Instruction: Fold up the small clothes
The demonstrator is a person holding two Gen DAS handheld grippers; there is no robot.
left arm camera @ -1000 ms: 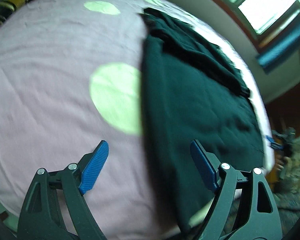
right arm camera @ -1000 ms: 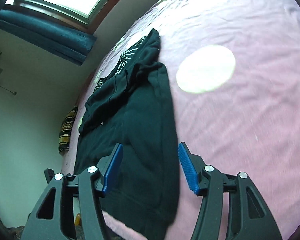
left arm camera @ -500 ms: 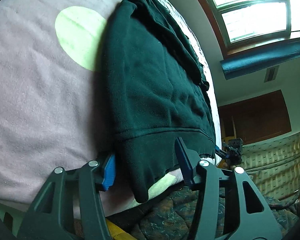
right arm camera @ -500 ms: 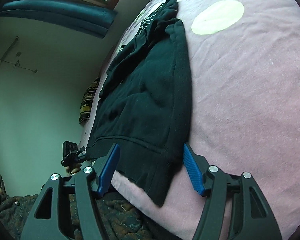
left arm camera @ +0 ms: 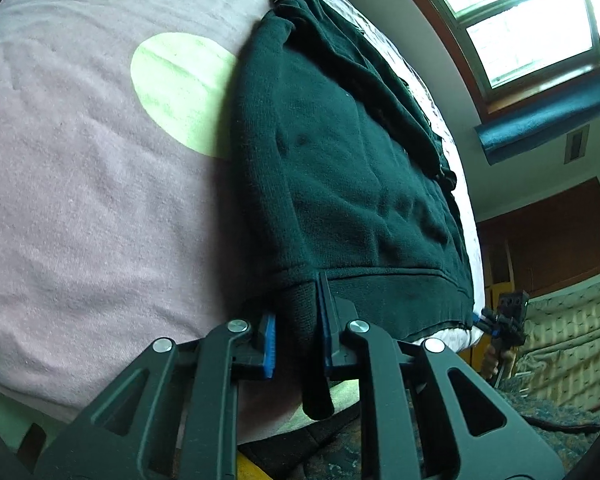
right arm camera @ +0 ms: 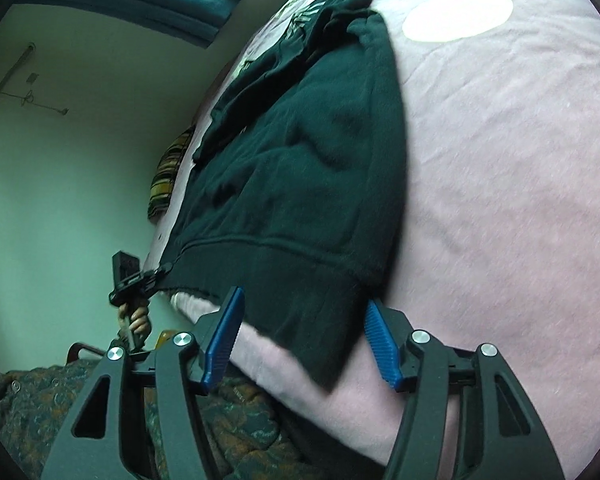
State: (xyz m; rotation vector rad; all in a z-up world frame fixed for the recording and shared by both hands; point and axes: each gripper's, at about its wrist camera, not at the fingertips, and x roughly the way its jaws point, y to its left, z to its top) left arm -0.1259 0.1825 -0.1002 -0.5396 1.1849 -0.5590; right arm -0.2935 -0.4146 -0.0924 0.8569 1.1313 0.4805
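At the near edge of the bed (left arm camera: pixel 80 200), the hoodie (left arm camera: pixel 340 184) is lying lengthwise away from both grippers. Left gripper (left arm camera: pixel 296 338) is pinching one hem corner; right gripper (right arm camera: pixel 302 336) is straddling the other corner, fingers spread, not yet gripping.

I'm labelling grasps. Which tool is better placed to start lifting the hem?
Left: the left tool is already shut on the sweatshirt hem corner. The right tool is open around its corner.
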